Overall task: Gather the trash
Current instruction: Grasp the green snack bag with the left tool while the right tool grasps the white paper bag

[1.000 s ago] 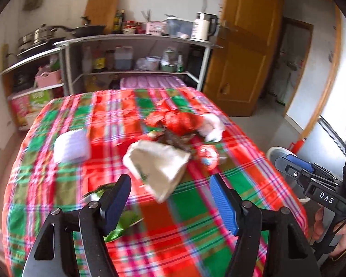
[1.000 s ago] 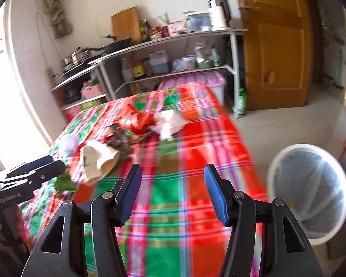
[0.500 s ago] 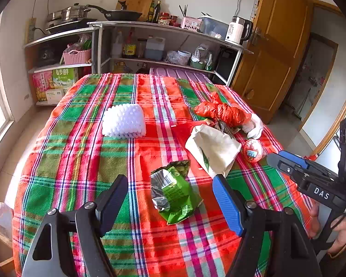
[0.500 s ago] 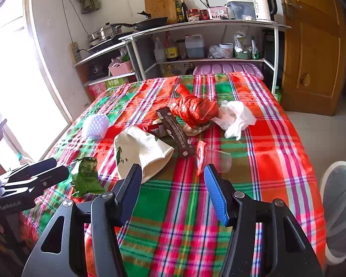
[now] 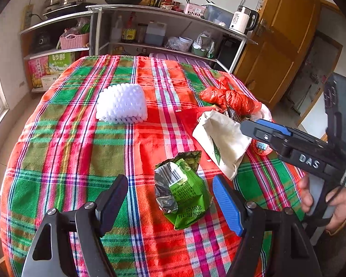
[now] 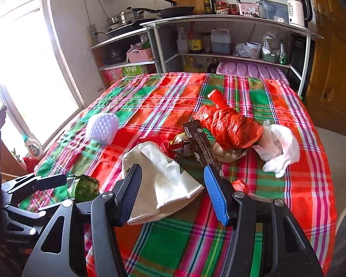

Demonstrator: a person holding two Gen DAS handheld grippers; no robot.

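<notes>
Closer now, left gripper (image 5: 170,202) straddles green wrapper (image 5: 182,191).

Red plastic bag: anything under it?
The red plastic bag lies on a pale crumpled wrapper whose edge pokes out below it. A dark brown sachet leans against its left side and a white tissue touches its right end. Whatever is beneath its middle is covered.

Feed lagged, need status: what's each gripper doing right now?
Left gripper: open, empty, around the green snack wrapper.
Right gripper: open, empty, over the white bag.
</notes>
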